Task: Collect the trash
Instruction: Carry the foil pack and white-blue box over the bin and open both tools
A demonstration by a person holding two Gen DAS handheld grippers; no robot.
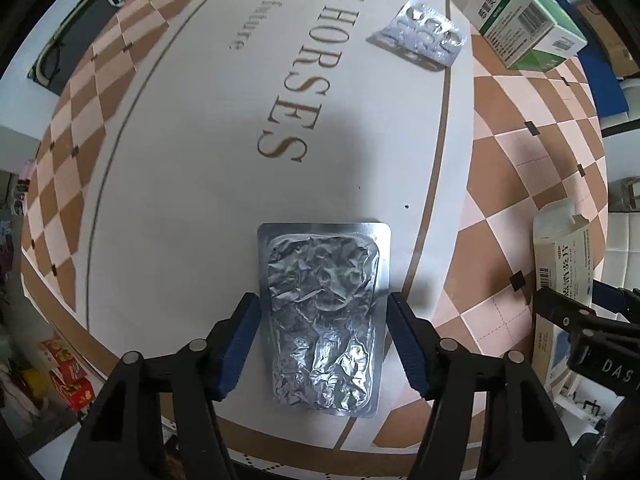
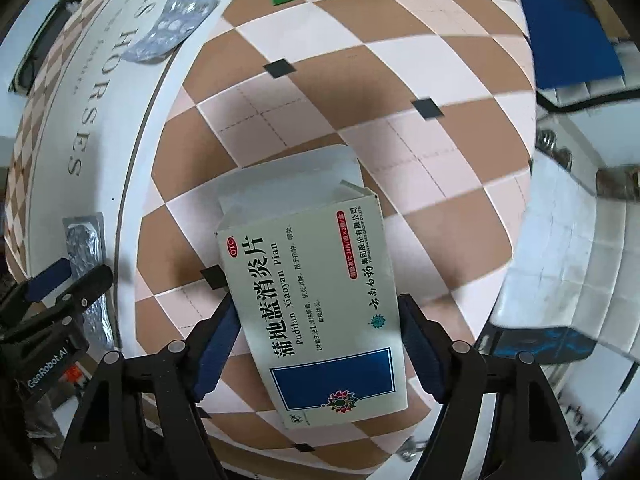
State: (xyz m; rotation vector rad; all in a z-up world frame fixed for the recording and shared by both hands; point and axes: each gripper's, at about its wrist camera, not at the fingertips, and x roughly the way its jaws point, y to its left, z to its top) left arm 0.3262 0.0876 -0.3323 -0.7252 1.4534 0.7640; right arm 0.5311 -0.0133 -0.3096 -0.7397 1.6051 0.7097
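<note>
A crumpled silver foil blister pack (image 1: 323, 312) lies on the white tablecloth (image 1: 180, 168). My left gripper (image 1: 323, 344) straddles it, blue pads touching both long edges, shut on it. A pale medicine box with Chinese print and an open flap (image 2: 316, 296) lies on the checkered part of the cloth. My right gripper (image 2: 318, 344) straddles it, pads against its sides, shut on it. The foil pack (image 2: 86, 256) and left gripper (image 2: 60, 292) show at the left of the right wrist view. The box (image 1: 568, 264) and right gripper (image 1: 580, 320) show at the right of the left wrist view.
A pill blister strip (image 1: 420, 34) lies further back on the cloth, also in the right wrist view (image 2: 172, 24). A green-and-white medicine box (image 1: 524, 16) stands beside it. A dark tray (image 1: 68, 48) sits at the far left. The table edge runs along the right (image 2: 532, 168).
</note>
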